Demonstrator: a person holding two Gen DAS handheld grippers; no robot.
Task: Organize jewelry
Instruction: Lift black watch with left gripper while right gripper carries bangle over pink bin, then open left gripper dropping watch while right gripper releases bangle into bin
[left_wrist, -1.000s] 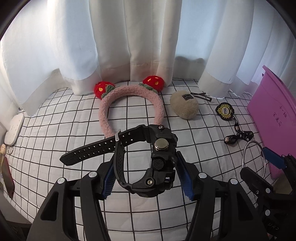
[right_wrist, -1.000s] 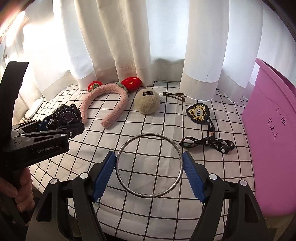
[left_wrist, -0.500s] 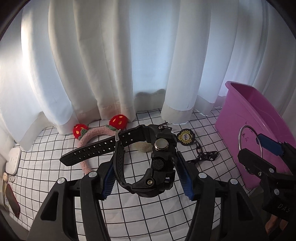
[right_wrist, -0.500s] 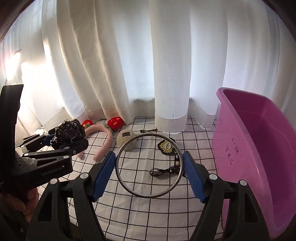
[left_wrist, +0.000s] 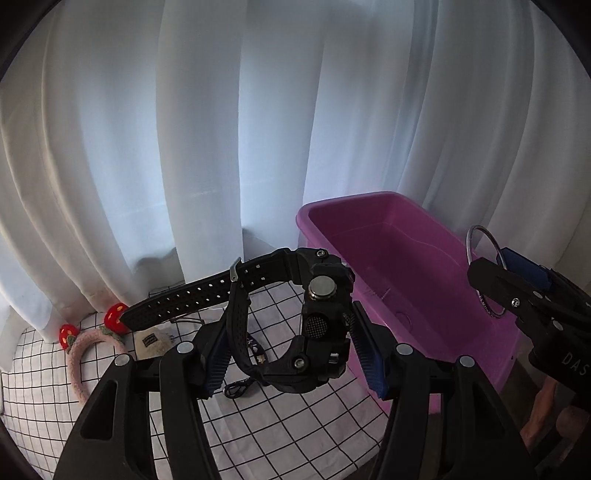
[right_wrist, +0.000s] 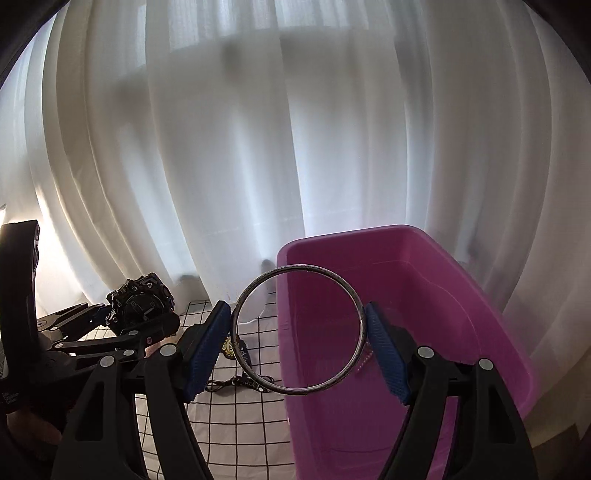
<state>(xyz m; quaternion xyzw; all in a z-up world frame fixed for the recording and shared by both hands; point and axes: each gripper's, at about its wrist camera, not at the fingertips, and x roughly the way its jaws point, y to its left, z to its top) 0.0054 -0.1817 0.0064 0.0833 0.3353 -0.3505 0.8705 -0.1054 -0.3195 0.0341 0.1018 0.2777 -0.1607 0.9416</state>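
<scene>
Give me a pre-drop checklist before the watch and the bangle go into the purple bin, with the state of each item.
1. Left tongs gripping the watch: ok, pads on both sides of it.
2. Right tongs gripping the bangle: ok, ring pinched between both pads.
3. Purple bin open and within view: ok.
4. Bangle over the bin: mostly ok; its left edge looks outside the rim.
5. Watch over the bin: not ok, it appears short of the near wall, above the checked cloth.
6. Loose strap clear of the rim: cannot tell.
</scene>
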